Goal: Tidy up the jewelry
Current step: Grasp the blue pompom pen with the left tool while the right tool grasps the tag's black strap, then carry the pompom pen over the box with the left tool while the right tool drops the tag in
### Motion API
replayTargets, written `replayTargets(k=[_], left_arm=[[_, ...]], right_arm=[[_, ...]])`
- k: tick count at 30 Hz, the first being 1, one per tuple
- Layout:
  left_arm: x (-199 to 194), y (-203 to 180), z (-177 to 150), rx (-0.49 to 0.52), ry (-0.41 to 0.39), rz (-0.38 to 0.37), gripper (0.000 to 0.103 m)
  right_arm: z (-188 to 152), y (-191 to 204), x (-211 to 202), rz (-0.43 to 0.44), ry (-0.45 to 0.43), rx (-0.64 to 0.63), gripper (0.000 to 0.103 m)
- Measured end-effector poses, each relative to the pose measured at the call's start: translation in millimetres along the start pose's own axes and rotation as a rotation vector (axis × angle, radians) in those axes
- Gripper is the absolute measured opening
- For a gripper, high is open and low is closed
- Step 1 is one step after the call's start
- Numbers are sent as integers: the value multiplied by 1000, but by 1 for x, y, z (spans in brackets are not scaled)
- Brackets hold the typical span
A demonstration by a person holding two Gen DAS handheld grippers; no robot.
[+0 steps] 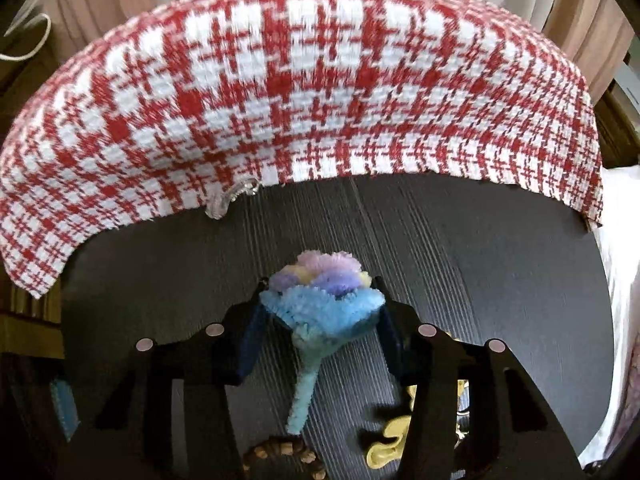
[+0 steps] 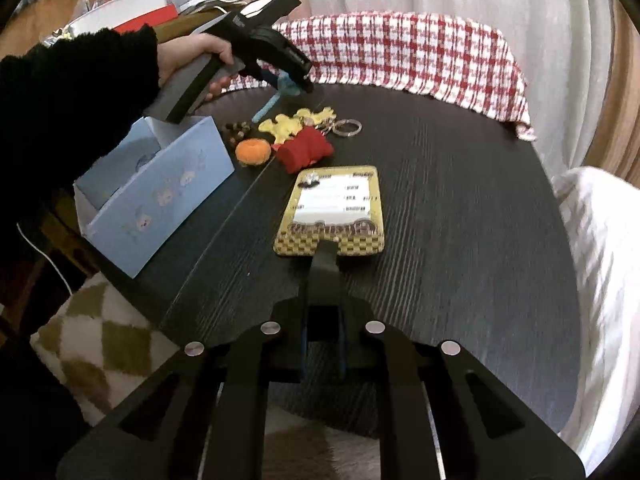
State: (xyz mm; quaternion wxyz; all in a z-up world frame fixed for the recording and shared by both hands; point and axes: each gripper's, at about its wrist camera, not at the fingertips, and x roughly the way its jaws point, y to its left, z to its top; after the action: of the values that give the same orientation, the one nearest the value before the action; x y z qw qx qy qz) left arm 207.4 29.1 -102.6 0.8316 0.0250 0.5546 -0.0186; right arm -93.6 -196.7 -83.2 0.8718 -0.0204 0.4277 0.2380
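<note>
A fuzzy pipe-cleaner flower [image 1: 320, 304] with a blue cone, pastel head and light blue stem sits between the blue pads of my left gripper [image 1: 320, 300], which press on both sides of the cone. In the right wrist view the left gripper [image 2: 296, 80] points down at the far side of the table, held by a hand in a black sleeve. My right gripper [image 2: 325, 252] is shut, its tips at the near edge of a yellow checkered card case [image 2: 336, 208] lying flat. I cannot tell whether it pinches that edge.
On the dark round table [image 2: 460, 240] lie wooden beads [image 2: 238, 130], a yellow charm [image 2: 288, 124], key rings [image 2: 346, 126], an orange pom [image 2: 252, 152] and a red piece [image 2: 306, 152]. An open light blue box [image 2: 160, 192] stands left. A red-white checked cloth [image 1: 280, 80] drapes the far edge, with a clear ornament [image 1: 232, 196] on it.
</note>
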Motion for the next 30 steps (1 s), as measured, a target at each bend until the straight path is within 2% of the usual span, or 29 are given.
replayTargets(k=[5,10,14,16,23,27,30], left_arm=[[-28,-7,-6,2,-48,-7,50],[-75,4,-18,-70,-161,-76,50],[-110,12,-41,-41,-223,-20,50],[-122,18,-55,-45,-242,-10,50],[-161,58,-115,-115,-273,-64,50],[-174,82,-164,-247,-296,-166,50],[-176,93,-192,-308,-292,-189,50]], right_arm=[[9,-2,-13,-12,-44,20,11],[20,0,-25,-32,-83,31,11],[29,4,-34,-60,-112,4,11],[33,7,-39,-77,-125,-7,11],[48,13,-49,-98,-157,-15,11],[57,20,-54,-116,-186,-27,11],[63,26,-58,-120,-195,-32,11]])
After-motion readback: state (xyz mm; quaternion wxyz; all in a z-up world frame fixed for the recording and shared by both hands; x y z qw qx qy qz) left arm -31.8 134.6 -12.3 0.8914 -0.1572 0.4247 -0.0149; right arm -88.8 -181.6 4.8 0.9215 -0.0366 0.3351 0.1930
